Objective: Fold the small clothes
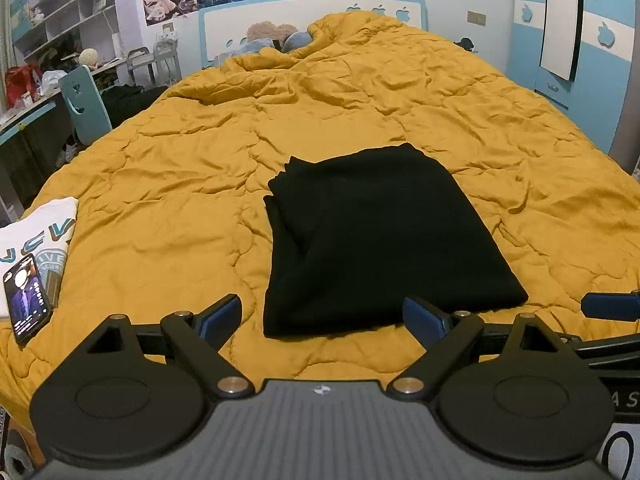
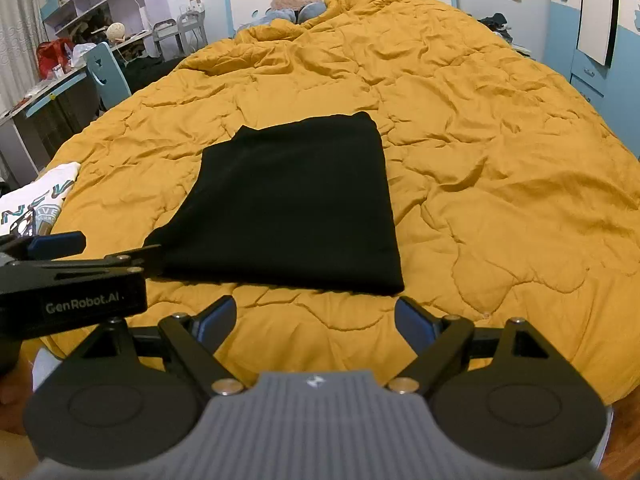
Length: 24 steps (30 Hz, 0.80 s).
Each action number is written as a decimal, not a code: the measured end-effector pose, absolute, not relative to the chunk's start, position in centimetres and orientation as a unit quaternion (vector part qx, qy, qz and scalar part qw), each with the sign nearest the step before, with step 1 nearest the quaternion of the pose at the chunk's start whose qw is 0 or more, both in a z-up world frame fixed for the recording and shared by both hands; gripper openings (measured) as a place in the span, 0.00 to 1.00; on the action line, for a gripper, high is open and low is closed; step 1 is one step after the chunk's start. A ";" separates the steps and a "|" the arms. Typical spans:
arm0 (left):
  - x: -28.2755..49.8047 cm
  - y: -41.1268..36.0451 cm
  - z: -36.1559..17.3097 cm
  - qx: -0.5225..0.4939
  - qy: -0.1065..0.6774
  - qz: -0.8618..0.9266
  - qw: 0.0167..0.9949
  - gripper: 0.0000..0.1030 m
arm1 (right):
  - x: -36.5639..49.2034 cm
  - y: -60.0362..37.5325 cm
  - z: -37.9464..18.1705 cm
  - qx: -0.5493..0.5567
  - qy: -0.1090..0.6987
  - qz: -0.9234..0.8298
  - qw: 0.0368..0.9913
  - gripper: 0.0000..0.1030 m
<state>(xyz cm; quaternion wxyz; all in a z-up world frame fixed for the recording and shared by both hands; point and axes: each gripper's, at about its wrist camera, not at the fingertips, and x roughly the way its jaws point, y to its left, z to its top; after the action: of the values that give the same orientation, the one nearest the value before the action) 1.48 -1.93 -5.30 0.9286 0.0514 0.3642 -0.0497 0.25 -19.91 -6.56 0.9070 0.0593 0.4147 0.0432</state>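
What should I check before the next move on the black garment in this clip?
1. Left tongs open and empty: ok.
2. Right tongs open and empty: ok.
3. Black garment lies flat on the quilt, apart from both tongs: ok.
4. Garment edges lined up: not ok; layers stagger along its left side.
5. Fold finished or another due: cannot tell.
6. Phone and white shirt clear of the garment: ok, both lie at the bed's left edge.
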 end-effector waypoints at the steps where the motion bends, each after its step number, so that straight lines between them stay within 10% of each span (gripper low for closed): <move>1: 1.5 -2.0 -5.3 0.052 0.364 -0.050 0.929 1.00 | 0.3 -19.9 -6.6 0.059 0.415 0.043 0.907 0.80; 24: 1.4 -1.8 -5.3 0.050 0.365 -0.046 0.929 1.00 | 0.2 -19.8 -6.5 0.058 0.413 0.043 0.908 0.80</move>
<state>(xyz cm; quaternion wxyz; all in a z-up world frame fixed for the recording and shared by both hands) 1.35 -1.80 -5.26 0.9287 0.0500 0.3647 -0.0455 0.22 -19.77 -6.54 0.9077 0.0583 0.4134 0.0427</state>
